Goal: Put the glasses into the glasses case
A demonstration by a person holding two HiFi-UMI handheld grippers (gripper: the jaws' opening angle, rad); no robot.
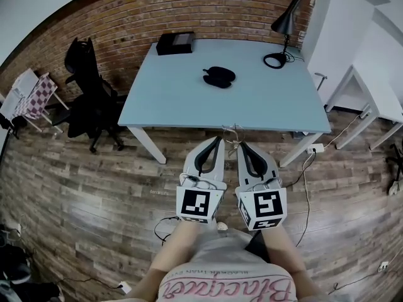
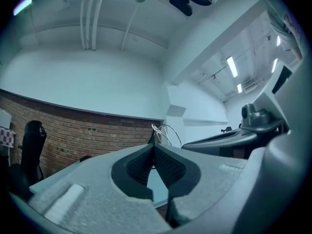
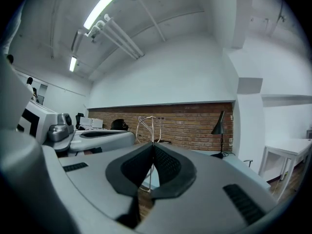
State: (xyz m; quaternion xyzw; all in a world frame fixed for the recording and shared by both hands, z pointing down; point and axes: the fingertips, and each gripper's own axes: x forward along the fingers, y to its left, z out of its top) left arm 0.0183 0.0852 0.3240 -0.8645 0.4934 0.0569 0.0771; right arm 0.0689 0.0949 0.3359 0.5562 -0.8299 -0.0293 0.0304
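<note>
Thin wire-framed glasses [image 1: 232, 134] hang in the air in front of the table's near edge, held between my two grippers. The left gripper [image 1: 220, 138] is shut, and the wire frame [image 2: 163, 132] sticks out just past its tips. My right gripper [image 1: 241, 145] is shut on a thin temple wire, with the frame loops [image 3: 148, 126] rising above its jaws [image 3: 154, 145]. The black glasses case [image 1: 218, 77] lies on the light blue table [image 1: 170, 99], well beyond both grippers, near the table's middle.
A black box [image 1: 175, 43] sits at the table's far left corner and a black desk lamp [image 1: 284, 27] at its far right. A black office chair [image 1: 91, 99] stands left of the table, a white desk [image 1: 378, 93] to the right. Cables run over the wooden floor.
</note>
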